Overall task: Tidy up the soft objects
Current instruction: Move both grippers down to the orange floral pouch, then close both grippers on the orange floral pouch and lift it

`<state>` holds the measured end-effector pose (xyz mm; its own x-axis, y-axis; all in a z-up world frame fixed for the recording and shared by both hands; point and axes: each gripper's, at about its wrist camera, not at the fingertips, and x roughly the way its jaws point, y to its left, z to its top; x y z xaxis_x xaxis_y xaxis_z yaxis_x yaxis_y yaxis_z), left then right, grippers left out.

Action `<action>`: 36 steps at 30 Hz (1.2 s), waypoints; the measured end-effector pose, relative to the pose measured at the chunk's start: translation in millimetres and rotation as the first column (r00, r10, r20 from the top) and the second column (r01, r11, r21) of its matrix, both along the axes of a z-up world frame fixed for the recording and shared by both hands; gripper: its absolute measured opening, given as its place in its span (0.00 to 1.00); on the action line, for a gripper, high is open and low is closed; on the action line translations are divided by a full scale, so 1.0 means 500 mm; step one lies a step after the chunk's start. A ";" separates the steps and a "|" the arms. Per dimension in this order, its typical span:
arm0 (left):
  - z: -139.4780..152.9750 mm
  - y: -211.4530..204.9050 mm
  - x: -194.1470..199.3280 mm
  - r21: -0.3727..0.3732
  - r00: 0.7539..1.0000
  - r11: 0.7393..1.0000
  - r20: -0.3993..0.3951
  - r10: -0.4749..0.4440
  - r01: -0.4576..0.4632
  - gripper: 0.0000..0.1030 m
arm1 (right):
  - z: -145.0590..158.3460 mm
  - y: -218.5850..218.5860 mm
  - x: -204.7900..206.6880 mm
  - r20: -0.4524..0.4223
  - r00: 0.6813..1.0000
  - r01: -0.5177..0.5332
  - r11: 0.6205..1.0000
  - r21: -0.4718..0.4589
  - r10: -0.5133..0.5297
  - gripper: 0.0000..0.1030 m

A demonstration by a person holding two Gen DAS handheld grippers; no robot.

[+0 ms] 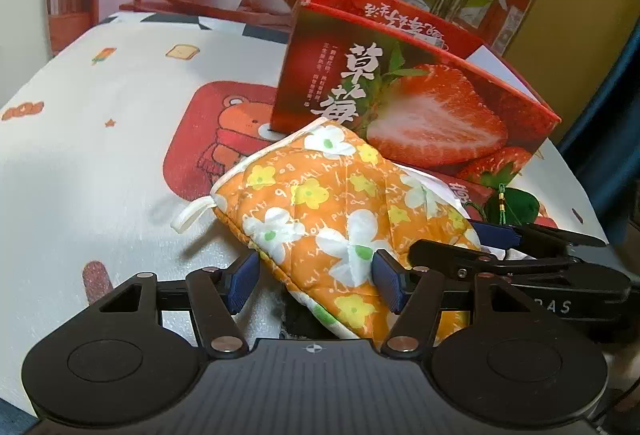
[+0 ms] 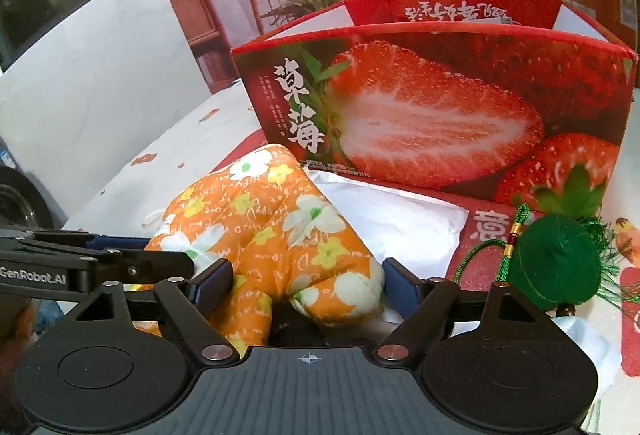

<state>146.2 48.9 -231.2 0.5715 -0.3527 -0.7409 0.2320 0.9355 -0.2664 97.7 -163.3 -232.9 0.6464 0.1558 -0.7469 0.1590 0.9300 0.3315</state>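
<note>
An orange quilted oven mitt (image 1: 320,195) with white and yellow flowers lies on the table in front of the strawberry box. Its near end sits between the blue pads of my left gripper (image 1: 316,275), and both pads touch its sides. In the right wrist view the same oven mitt (image 2: 280,231) is bunched into folds between the pads of my right gripper (image 2: 306,287), which press on it. The two grippers hold the mitt side by side. The right gripper's fingers (image 1: 496,237) show at the mitt's right edge in the left wrist view.
A tall open red strawberry box (image 2: 432,115) stands just behind the mitt. A white packet (image 2: 392,219) lies on a flat red lid (image 2: 492,231) under it. A green tasselled ornament (image 2: 556,267) lies at the right. The cartoon-bear tablecloth (image 1: 100,155) stretches out left.
</note>
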 end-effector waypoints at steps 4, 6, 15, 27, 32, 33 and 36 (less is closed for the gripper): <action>-0.004 0.005 0.004 -0.019 0.999 1.000 -0.024 0.022 -0.022 0.65 | 0.012 0.011 -0.006 0.018 1.000 -0.019 0.998 -0.056 0.020 0.62; -0.005 0.010 0.007 -0.032 0.999 0.999 -0.040 0.034 -0.035 0.66 | 0.021 0.019 -0.011 0.030 0.999 -0.040 0.995 -0.097 0.043 0.54; 0.009 -0.004 -0.003 -0.017 1.000 1.000 0.014 0.014 -0.014 0.42 | 0.033 0.021 -0.015 0.041 0.997 -0.066 0.992 -0.105 0.071 0.24; 0.021 -0.005 -0.012 0.013 0.998 1.000 0.059 -0.021 0.020 0.30 | 0.012 -0.015 -0.024 0.012 1.000 0.023 1.000 0.014 -0.023 0.21; 0.051 -0.004 -0.024 0.033 0.991 0.999 0.132 -0.021 0.017 0.29 | 0.036 -0.009 -0.032 0.067 0.998 0.009 1.000 0.001 -0.009 0.16; 0.060 -0.003 -0.026 0.035 0.988 0.999 0.153 -0.022 0.017 0.29 | 0.044 -0.009 -0.034 0.090 0.996 0.009 1.000 0.000 -0.009 0.16; 0.087 -0.005 -0.029 0.047 0.978 0.999 0.207 -0.033 0.024 0.29 | 0.070 -0.016 -0.038 0.146 0.989 0.021 1.000 0.009 -0.022 0.16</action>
